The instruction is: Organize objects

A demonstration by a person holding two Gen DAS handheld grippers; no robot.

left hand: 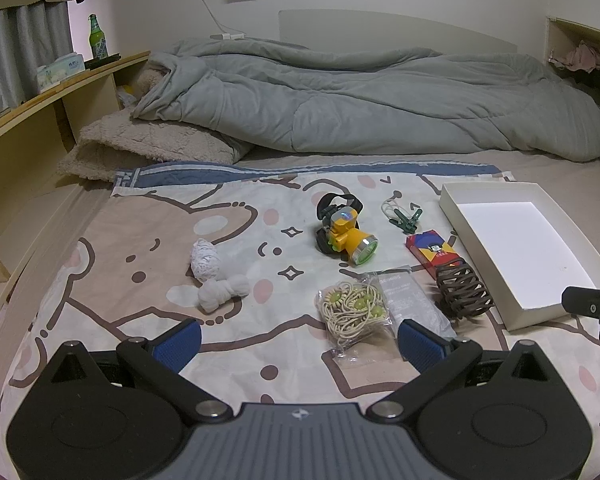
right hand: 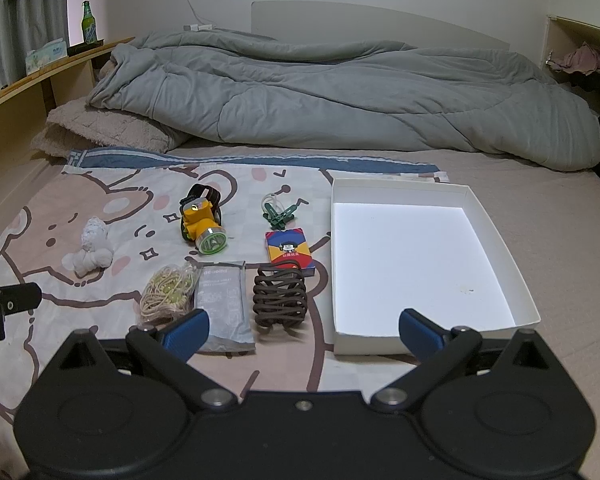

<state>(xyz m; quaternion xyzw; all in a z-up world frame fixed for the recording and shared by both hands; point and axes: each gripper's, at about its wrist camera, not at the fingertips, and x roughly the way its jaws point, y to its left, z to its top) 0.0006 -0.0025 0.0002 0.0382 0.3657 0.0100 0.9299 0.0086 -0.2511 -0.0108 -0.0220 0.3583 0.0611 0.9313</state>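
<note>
Bedroom, bed spread with a cartoon sheet [left hand: 140,264]; our left gripper [left hand: 298,338] hovers wide open and empty, a yellow headlamp [left hand: 346,236] left of the white box [left hand: 480,196]; right wrist view: our right gripper [right hand: 304,330] wide open, empty, before the box's near wall [right hand: 364,342]; brown hair claw [right hand: 280,300] just left of it.

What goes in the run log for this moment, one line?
left gripper: open, empty | right gripper: open, empty | white box: empty | headlamp, brown clip: on cloth | stage: nothing sorted yet

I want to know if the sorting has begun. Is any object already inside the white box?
No. In the right wrist view the white box shows only its bare white floor, and the yellow headlamp and brown hair claw lie outside it on the sheet.
</note>
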